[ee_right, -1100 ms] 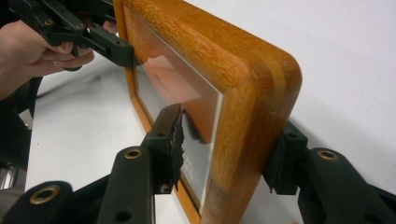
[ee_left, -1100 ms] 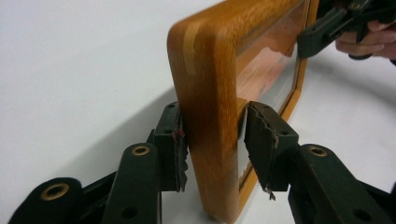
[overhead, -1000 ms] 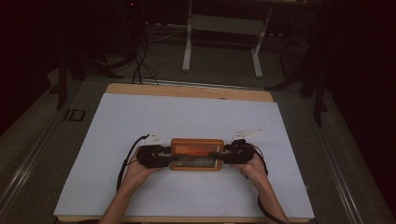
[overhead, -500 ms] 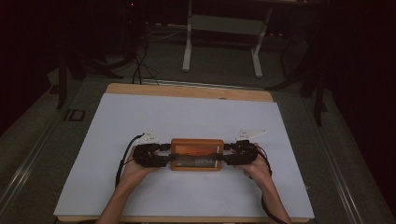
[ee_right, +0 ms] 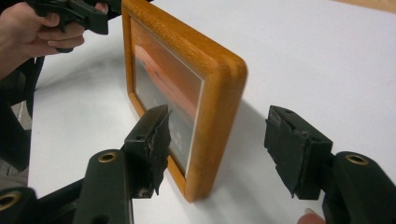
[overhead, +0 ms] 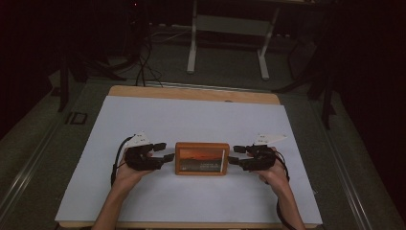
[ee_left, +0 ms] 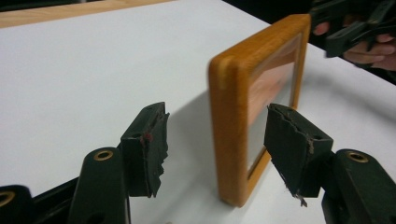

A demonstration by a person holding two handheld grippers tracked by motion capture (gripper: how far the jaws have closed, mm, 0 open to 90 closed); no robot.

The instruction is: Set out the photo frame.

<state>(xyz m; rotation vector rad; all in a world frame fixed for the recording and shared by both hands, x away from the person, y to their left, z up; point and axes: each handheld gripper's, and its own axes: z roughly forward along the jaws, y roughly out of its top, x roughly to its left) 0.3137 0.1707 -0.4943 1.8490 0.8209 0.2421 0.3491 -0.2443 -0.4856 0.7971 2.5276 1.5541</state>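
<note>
A wooden picture frame [overhead: 201, 158] with an orange photo stands upright on its long edge on the white sheet [overhead: 191, 120]. My left gripper [overhead: 165, 152] is open just off the frame's left end. My right gripper [overhead: 234, 155] is open just off its right end. Both sets of jaws have just been opening. In the left gripper view the frame's end [ee_left: 233, 116] is in line with the gap of the left gripper [ee_left: 217, 126], and neither pad touches it. It looks the same in the right gripper view, where the frame [ee_right: 219, 88] stands clear of the pads of the right gripper [ee_right: 218, 130].
The white sheet lies on a wooden table whose far edge [overhead: 191, 92] shows bare. Beyond the table are a dark floor, cables [overhead: 143, 62] and white stand legs [overhead: 227, 48]. Black cables trail from both grippers beside the person's forearms.
Both grippers let go of the frame's ends, opened and drew a little outward. The frame stays standing where it was.
</note>
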